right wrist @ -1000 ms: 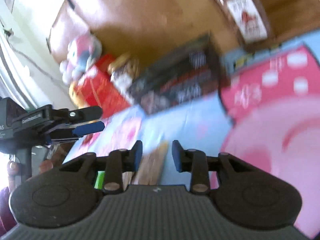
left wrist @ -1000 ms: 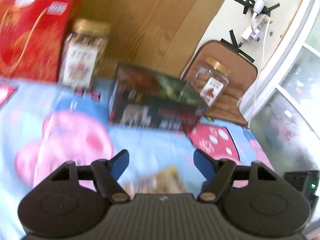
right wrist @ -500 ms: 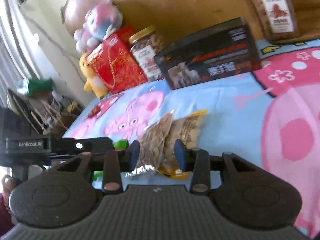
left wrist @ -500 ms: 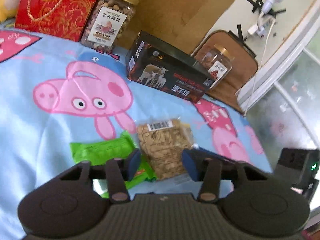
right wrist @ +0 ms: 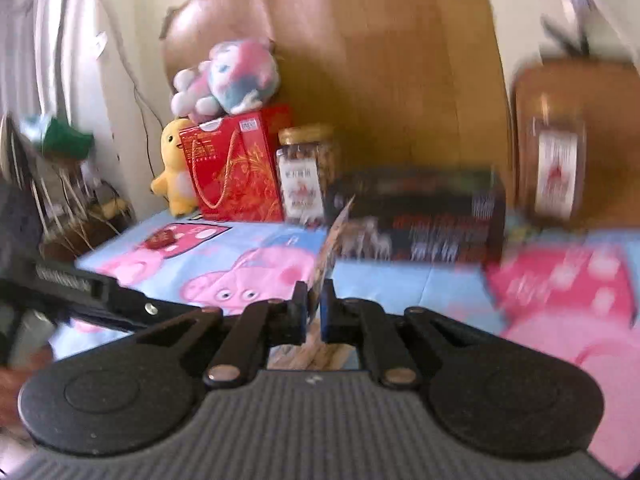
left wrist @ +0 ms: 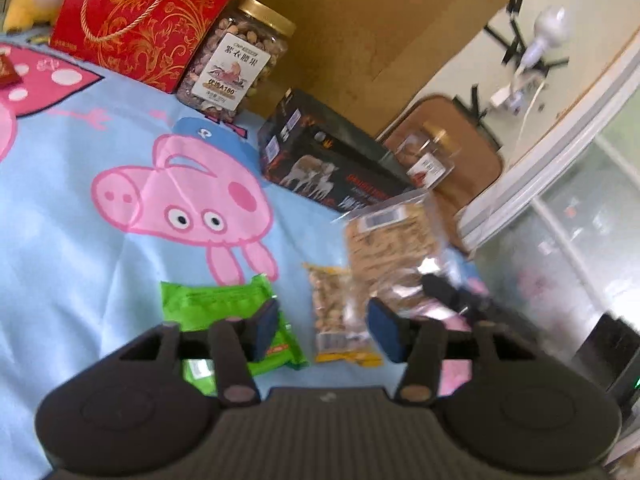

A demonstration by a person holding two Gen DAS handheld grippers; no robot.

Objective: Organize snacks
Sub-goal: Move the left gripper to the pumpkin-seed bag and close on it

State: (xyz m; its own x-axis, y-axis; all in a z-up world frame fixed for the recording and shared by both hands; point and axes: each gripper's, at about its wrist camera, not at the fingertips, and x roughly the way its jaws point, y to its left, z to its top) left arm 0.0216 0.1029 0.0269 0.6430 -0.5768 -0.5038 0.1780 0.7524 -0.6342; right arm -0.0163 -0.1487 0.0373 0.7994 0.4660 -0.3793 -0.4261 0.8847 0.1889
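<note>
My right gripper [right wrist: 314, 312] is shut on a clear bag of brown snacks [right wrist: 330, 248], seen edge-on and lifted off the cloth. The same bag [left wrist: 390, 248] shows raised in the left wrist view, with my right gripper [left wrist: 444, 292] under it. My left gripper [left wrist: 324, 332] is open and empty, low over a green packet [left wrist: 216, 304] and a yellow-edged nut packet [left wrist: 336, 312] lying flat on the pig-print cloth [left wrist: 120, 184].
Along the back stand a red gift bag [left wrist: 148, 12], a gold-lidded nut jar [left wrist: 236, 60], a dark box [left wrist: 332, 168] and a smaller jar [left wrist: 430, 156]. Plush toys [right wrist: 228, 76] sit on and beside the red bag. The bed's right edge drops off beyond the box.
My right gripper has closed on the clear snack bag and lifted it off the cloth, uncovering the yellow-edged packet. My left gripper has stayed open and shifted slightly.
</note>
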